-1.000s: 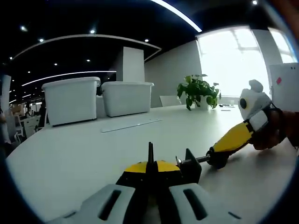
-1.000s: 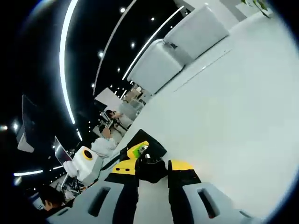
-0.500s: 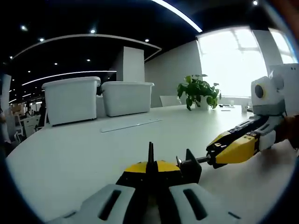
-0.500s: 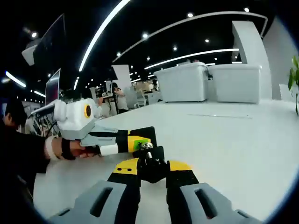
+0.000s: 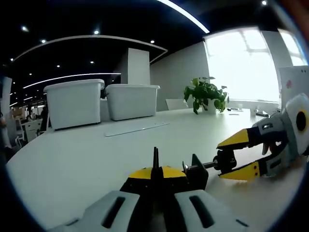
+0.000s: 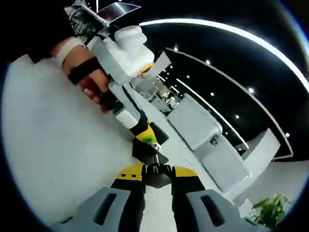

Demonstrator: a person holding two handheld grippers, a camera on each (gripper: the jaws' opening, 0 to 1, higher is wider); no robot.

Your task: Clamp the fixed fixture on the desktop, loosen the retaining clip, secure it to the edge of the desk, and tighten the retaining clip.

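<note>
- left tool [image 5: 155, 180] clenched on the black fixture [image 5: 195, 173], low on the white worktop [image 5: 72, 164]
- two white bins [image 5: 101, 101] far back, plant [image 5: 204, 93] right of them
- right tool [image 5: 229, 155] jaws pinch the fixture's screw knob [image 5: 223, 159]
- right gripper view: right tool [image 6: 153, 176] grasping knob [image 6: 155, 170], left tool [image 6: 144, 137] beyond in a hand [image 6: 89, 79]

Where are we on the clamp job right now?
Done: the left gripper is shut on the clamp, holding it on the desk. In hand: the right gripper is on the screw knob, seemingly turning it. Left: fitting the clamp onto the desk edge and tightening it.
</note>
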